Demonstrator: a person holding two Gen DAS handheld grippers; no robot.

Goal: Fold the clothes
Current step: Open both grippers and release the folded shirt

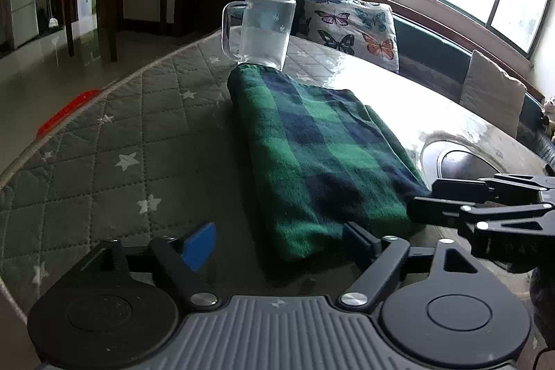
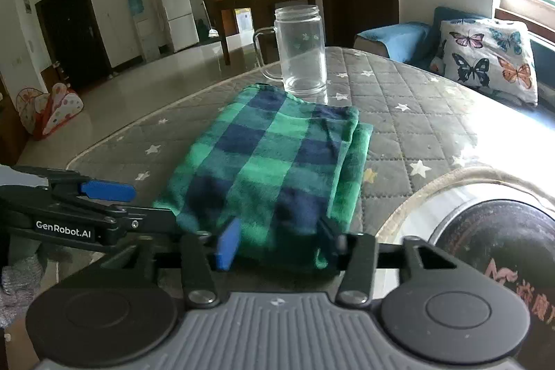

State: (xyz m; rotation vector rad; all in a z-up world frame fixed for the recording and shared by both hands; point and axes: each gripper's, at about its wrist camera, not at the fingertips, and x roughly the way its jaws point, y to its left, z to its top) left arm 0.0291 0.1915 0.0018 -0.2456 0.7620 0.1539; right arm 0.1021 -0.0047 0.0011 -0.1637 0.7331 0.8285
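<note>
While the folded plaid cloth lies mid-frame on our quilted star-print table cover, its far edge touching a glass mug and open cover at left, both our left tongs and right tongs stand open, their tips partly hidden by fleece.

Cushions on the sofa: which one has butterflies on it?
The white butterfly-printed cushion nearest the clear glass mug; the plain grey cushion further along the sofa has no pattern.
</note>
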